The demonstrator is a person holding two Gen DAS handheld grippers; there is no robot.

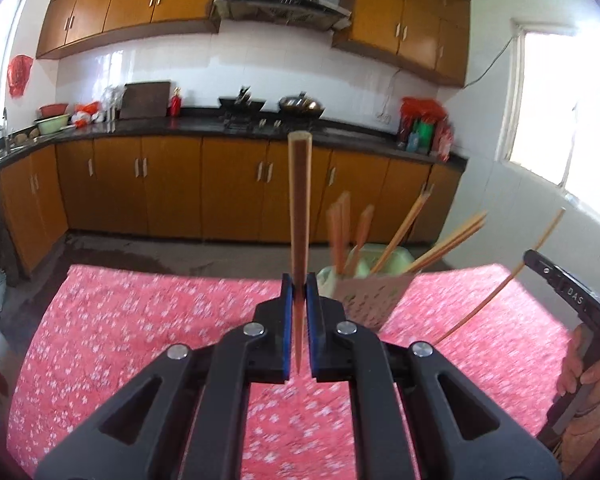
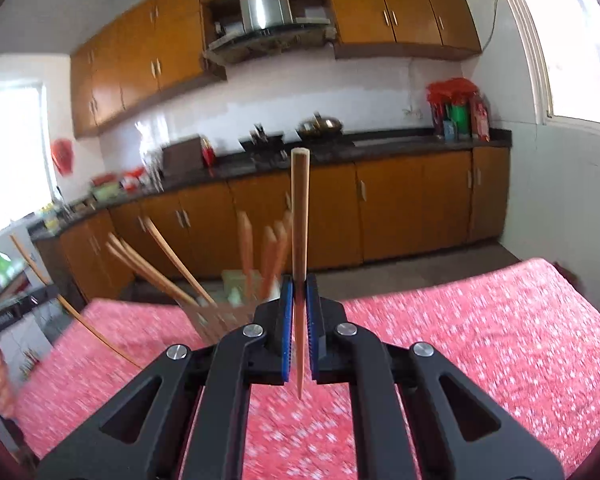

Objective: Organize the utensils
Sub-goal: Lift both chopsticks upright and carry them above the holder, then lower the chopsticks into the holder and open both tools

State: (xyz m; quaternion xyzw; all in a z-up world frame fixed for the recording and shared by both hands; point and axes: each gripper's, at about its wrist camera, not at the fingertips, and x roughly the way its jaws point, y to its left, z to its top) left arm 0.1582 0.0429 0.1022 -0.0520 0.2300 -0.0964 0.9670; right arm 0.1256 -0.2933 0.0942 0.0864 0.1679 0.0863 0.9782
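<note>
A: Biggest thing first?

B: Table w/ the pink flowered cloth (image 1: 140,320), runs under both views. On it, toward the far edge, a pale green plastic utensil holder w/ a perforated front (image 1: 364,292), already stuffed w/ several wooden chopsticks (image 1: 400,232) leaning out at angles.

A: Grippers?

B: Left gripper (image 1: 300,292): blue pads pinched narrow on one long square-ended wooden chopstick (image 1: 300,200), thick end up, tip down below the pads. Right gripper (image 2: 299,296): same, clamped on its own single wooden chopstick (image 2: 300,208).

A: Why upright?

B: Prob. so the thin tip drops straight into the holder, no snagging on the leaning ones. Held mid-shaft for control, I'd guess.

A: Where's the holder rel. to them?

B: Just right of the left gripper, just left of the right one, so between them. Both sticks are above the cloth, not in yet.
</note>
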